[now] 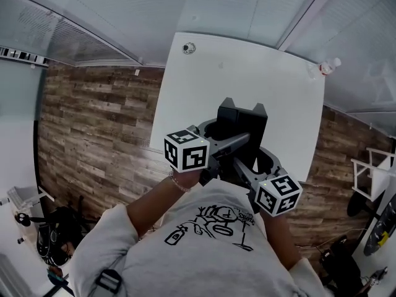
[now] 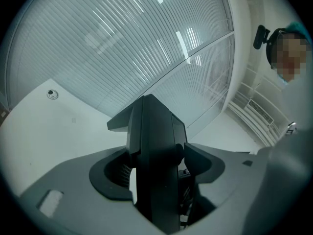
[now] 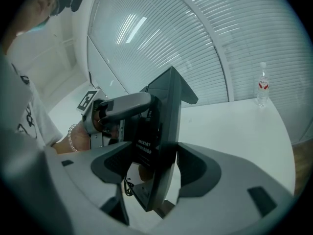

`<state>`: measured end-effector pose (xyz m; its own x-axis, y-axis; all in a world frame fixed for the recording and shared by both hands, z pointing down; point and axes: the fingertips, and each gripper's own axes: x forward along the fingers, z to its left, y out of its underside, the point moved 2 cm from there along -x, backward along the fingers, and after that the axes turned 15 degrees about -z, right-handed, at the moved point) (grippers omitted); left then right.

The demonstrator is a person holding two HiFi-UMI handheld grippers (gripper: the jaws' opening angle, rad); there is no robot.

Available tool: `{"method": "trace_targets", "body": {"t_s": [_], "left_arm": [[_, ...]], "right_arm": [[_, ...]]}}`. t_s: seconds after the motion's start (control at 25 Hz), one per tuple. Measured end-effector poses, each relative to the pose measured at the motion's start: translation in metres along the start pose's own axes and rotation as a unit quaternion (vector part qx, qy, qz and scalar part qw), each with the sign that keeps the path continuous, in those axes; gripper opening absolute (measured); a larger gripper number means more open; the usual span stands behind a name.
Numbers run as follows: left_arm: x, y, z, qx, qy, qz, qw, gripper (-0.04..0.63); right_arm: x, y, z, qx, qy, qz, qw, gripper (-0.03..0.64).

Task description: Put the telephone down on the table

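A black telephone (image 1: pixel 242 125) hangs upright above the near half of the white table (image 1: pixel 204 79), held from both sides. My left gripper (image 1: pixel 226 135) is shut on it from the left. My right gripper (image 1: pixel 257 163) is shut on it from the right and nearer side. In the left gripper view the telephone (image 2: pixel 154 141) stands edge-on between the dark pads of that gripper (image 2: pixel 156 165). In the right gripper view the telephone (image 3: pixel 164 121) sits slanted in that gripper (image 3: pixel 154 168), with the left gripper's finger (image 3: pixel 122 106) against its far side. The telephone's underside is hidden.
A plastic water bottle (image 1: pixel 328 67) stands at the table's far right corner. A small round object (image 1: pixel 189 48) lies near the far left corner. Wood-plank floor (image 1: pixel 93 135) surrounds the table. A white rack (image 1: pixel 371 172) stands at the right.
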<state>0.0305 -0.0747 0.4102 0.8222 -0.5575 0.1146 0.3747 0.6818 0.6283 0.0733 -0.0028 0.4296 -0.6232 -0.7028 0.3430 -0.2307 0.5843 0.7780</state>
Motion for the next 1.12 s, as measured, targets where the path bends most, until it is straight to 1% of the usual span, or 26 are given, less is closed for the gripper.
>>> {"method": "trace_targets", "body": {"t_s": [0.68, 1.12], "left_arm": [[0.024, 0.011, 0.038, -0.008, -0.006, 0.017, 0.9998, 0.325], [0.042, 0.016, 0.071, -0.002, -0.010, 0.022, 0.9997, 0.324]], "right_arm": [[0.025, 0.014, -0.034, 0.018, 0.010, 0.011, 1.000, 0.273], [0.050, 0.025, -0.061, 0.025, 0.013, 0.019, 0.999, 0.273]]}}
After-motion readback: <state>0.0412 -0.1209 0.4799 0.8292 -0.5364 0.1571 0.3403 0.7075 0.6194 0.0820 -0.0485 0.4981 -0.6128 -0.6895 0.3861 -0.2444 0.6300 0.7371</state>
